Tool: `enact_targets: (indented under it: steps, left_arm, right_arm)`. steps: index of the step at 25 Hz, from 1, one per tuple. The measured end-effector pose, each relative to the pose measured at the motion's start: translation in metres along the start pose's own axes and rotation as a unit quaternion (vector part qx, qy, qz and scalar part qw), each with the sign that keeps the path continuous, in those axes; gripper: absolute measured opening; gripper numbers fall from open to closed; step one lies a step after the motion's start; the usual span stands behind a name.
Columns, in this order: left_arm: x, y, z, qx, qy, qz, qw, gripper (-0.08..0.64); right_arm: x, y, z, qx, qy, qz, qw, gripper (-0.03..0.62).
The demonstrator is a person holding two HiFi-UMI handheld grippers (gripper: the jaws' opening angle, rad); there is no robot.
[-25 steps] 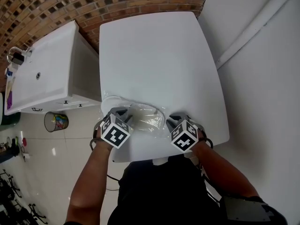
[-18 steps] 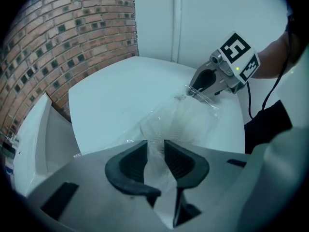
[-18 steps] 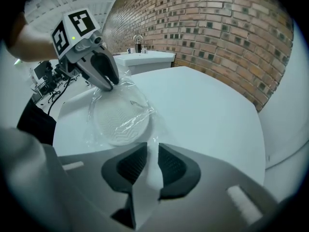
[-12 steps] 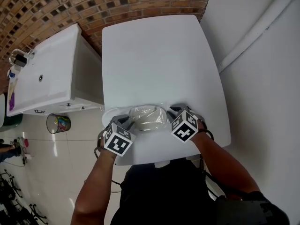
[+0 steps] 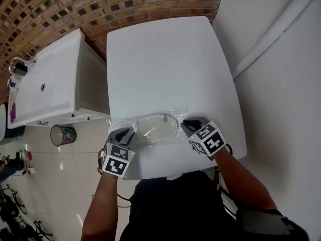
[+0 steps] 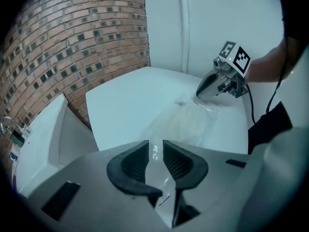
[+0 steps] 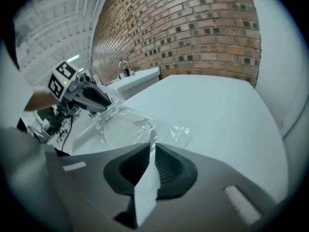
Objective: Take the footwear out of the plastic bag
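A clear plastic bag (image 5: 158,128) with pale, rounded footwear (image 5: 155,125) inside hangs stretched between my two grippers near the front edge of the white table (image 5: 165,59). My left gripper (image 5: 125,133) has the bag's left end in its jaws, which have just been closing. In the left gripper view the film (image 6: 155,153) fills the narrow gap of the left gripper (image 6: 155,151). My right gripper (image 5: 186,125) has also just been closing and is shut on the bag's right end. In the right gripper view a white fold of plastic (image 7: 147,178) is pinched between the right gripper's (image 7: 150,153) jaws.
A white sink cabinet (image 5: 50,79) stands to the left of the table, with a waste bin (image 5: 62,134) on the tiled floor beside it. A brick wall (image 5: 100,4) runs behind, and a white wall with a pipe (image 5: 271,34) lies to the right.
The grippers have moved apart, the left one down and left, the right one rolled. The bag, bunched up before, now lies spread out between them.
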State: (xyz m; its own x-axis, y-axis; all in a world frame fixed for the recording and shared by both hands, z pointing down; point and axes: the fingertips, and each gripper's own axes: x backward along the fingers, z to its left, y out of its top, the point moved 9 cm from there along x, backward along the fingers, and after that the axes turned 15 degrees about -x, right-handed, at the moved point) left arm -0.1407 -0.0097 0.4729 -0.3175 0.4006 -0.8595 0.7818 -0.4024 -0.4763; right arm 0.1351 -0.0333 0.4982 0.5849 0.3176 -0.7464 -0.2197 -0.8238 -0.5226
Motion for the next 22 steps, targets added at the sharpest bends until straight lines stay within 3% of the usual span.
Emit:
enact_targets:
  steps: [3,6,14,22]
  left_arm:
    - [-0.008,-0.011,-0.004,-0.014,-0.016,0.031,0.9993,0.097]
    - [-0.016,-0.017,-0.006,-0.008,-0.023,0.049,0.9985,0.037]
    - [-0.021,-0.022,-0.002,0.028,-0.031,0.030,0.9987,0.020]
    - [-0.019,-0.028,0.001,0.055,-0.039,0.002,0.9978,0.019]
  right_arm:
    - [-0.008,-0.006,-0.005,-0.045,0.027,0.008,0.999,0.026]
    - [-0.014,-0.007,-0.009,-0.064,0.032,0.016,0.997,0.023]
    - [-0.017,-0.004,-0.012,-0.143,0.081,0.013,0.986,0.046]
    - [-0.015,-0.002,-0.016,-0.219,0.138,0.009,0.966,0.106]
